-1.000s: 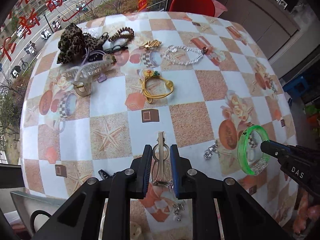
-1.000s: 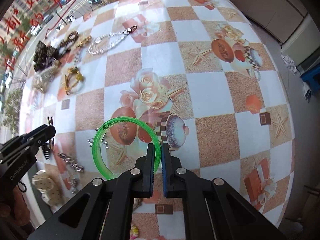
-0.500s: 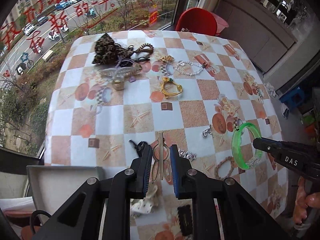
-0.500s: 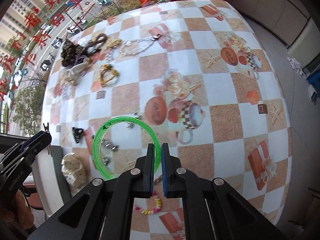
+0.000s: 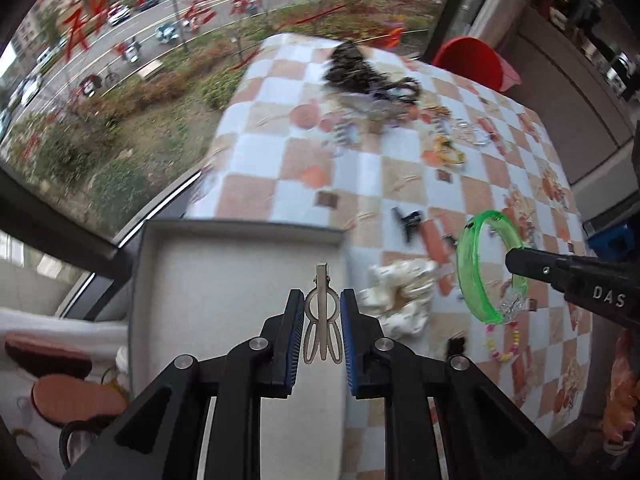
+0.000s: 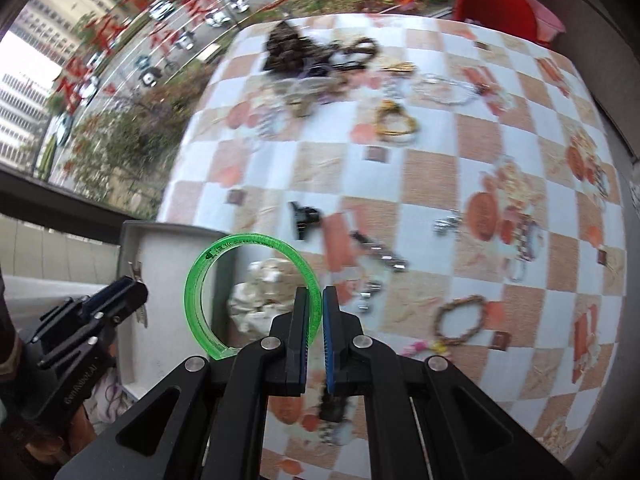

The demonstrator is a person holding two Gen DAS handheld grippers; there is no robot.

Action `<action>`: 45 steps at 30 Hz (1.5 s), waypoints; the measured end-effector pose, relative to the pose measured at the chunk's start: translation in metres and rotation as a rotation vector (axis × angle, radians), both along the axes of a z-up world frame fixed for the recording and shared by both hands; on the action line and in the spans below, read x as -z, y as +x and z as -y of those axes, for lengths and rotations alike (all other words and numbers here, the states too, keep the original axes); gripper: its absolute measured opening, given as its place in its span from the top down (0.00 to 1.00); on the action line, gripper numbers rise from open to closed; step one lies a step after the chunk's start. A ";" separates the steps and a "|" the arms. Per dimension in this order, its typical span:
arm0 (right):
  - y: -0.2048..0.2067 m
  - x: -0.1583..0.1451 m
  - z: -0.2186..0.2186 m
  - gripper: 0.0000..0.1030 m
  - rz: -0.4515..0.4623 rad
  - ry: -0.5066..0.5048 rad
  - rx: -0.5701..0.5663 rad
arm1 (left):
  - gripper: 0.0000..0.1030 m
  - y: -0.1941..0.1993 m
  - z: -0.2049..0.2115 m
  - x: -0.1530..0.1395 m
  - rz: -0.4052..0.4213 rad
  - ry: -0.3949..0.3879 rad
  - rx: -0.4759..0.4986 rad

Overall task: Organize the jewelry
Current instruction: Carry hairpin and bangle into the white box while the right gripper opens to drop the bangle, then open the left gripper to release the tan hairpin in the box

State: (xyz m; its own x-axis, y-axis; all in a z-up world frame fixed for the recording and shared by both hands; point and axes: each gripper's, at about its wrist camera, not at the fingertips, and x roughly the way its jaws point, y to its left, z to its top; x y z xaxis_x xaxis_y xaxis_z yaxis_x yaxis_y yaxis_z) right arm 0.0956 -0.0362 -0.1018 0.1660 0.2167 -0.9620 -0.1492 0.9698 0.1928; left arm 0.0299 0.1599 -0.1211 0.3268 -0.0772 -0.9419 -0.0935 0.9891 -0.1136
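Jewelry is in both of our tools now: the slim silver metal hair clip (image 5: 321,312) is clamped between the blue pads of the left gripper (image 5: 320,320), and the translucent green plastic bangle (image 6: 244,292) is pinched by its rim in the closed right gripper (image 6: 316,316). We judge that the step in hand is the carrying of these two pieces to the shallow grey rectangular tray (image 5: 240,228), which sits at the table edge near the window

In the left wrist view the clip hangs above the pale floor of the tray, close to its right wall. In the right wrist view the bangle is partly over the right wall of the tray and partly over the crumpled cream fabric scrunchie (image 6: 264,296) that lies on the checked orange and white tablecloth (image 6: 440,160) just beside the tray

The next move, as we think, asks us to lower the left gripper and open it so the clip falls flat inside, and to bring the bangle more over the tray before we release it. The two tools are near each other, so they should not collide

Many pieces wait on the cloth: a small black claw clip (image 6: 304,216), a brown bead bracelet (image 6: 460,318), a yellow cord bracelet (image 6: 396,122), a silver chain (image 6: 444,88) and a dark pile of hair things (image 6: 288,50) at the far side
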 end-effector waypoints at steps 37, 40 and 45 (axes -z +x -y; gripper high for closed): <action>0.042 0.127 -0.172 0.77 -0.176 -0.086 -0.172 | 0.78 -0.021 -0.077 0.100 -0.181 0.150 -0.141; 0.040 0.117 -0.164 0.59 -0.166 -0.059 -0.173 | 0.78 -0.021 -0.077 0.099 -0.191 0.142 -0.151; 0.036 0.088 -0.157 0.54 -0.131 -0.005 -0.161 | 0.78 -0.026 -0.079 0.095 -0.194 0.122 -0.169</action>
